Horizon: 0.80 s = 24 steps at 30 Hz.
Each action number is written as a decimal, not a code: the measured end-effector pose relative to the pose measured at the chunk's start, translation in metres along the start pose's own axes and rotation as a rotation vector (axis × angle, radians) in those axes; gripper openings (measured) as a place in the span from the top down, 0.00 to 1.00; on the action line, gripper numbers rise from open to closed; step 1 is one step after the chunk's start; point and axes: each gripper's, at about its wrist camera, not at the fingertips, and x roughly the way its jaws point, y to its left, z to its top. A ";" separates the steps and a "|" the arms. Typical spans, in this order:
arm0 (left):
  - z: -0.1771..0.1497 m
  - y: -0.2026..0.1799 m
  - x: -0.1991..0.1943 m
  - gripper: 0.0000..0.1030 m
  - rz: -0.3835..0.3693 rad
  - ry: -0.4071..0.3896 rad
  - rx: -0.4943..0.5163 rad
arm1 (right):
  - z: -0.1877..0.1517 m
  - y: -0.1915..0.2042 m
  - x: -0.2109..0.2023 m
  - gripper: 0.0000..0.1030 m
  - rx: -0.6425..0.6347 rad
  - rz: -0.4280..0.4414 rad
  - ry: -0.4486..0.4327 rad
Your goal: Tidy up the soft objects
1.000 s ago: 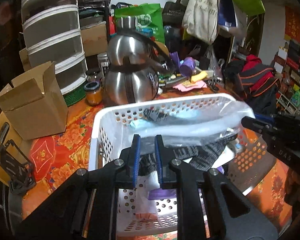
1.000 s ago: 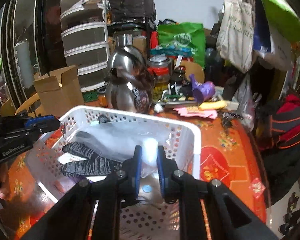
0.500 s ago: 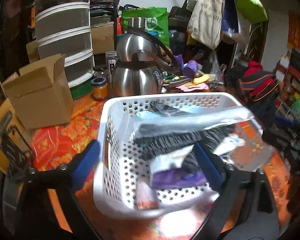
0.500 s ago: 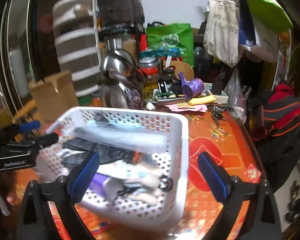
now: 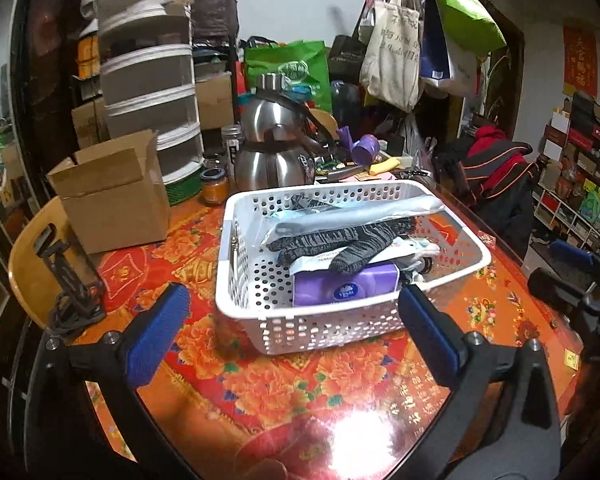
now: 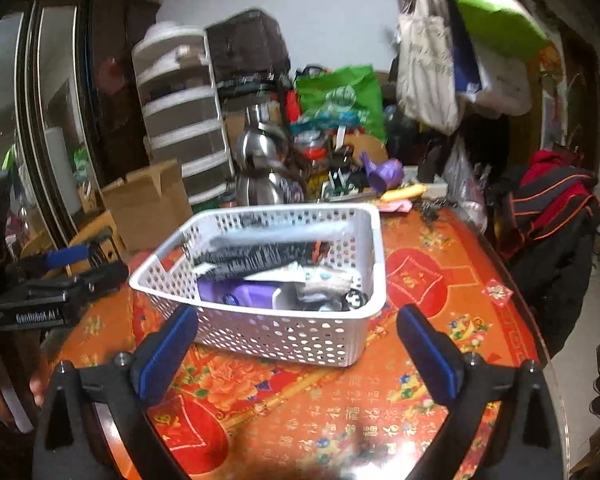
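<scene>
A white perforated basket point(image 5: 320, 330) stands on the red floral tablecloth. Inside lie grey striped socks point(image 5: 340, 240), a purple tissue pack point(image 5: 346, 288) and a clear plastic package point(image 5: 360, 212). My left gripper point(image 5: 292, 304) is open just short of the basket's near wall, its blue pads wide apart and holding nothing. My right gripper point(image 6: 298, 320) is likewise open and empty in front of the basket point(image 6: 268, 336), with the tissue pack point(image 6: 244, 294) and socks point(image 6: 260, 256) visible beyond. Each gripper appears in the other's view: right gripper point(image 5: 560, 266), left gripper point(image 6: 88, 266).
An open cardboard box point(image 5: 112, 192), a stacked drawer unit point(image 5: 148, 92), a small jar point(image 5: 214, 190) and a steel kettle point(image 5: 276, 152) crowd the far left. Clutter and hanging bags point(image 5: 396, 48) fill the back. A wooden chair point(image 5: 32, 264) stands left, clothes point(image 5: 496, 168) right.
Both grippers went from shut over the basket to wide open and drew back from it. The basket now sits farther ahead with its contents exposed.
</scene>
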 end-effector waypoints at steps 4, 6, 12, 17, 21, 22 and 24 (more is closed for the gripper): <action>-0.015 -0.008 -0.017 0.00 -0.008 0.031 -0.012 | -0.004 0.009 -0.013 0.03 -0.004 -0.074 0.039; -0.026 -0.010 -0.033 0.00 -0.020 0.026 -0.016 | -0.008 0.015 -0.016 0.03 -0.029 -0.082 0.076; -0.059 -0.004 -0.078 0.00 0.007 -0.029 -0.052 | -0.034 0.027 -0.031 0.03 -0.046 -0.045 0.076; -0.071 0.006 -0.101 0.00 0.002 -0.038 -0.079 | -0.051 0.036 -0.041 0.03 -0.049 -0.038 0.094; -0.074 0.010 -0.110 0.00 0.007 -0.045 -0.091 | -0.054 0.037 -0.052 0.03 -0.023 -0.030 0.081; -0.073 0.009 -0.111 0.00 0.005 -0.043 -0.092 | -0.054 0.037 -0.053 0.03 -0.018 -0.033 0.079; -0.074 0.009 -0.112 0.00 0.006 -0.040 -0.095 | -0.052 0.036 -0.056 0.03 -0.005 -0.033 0.071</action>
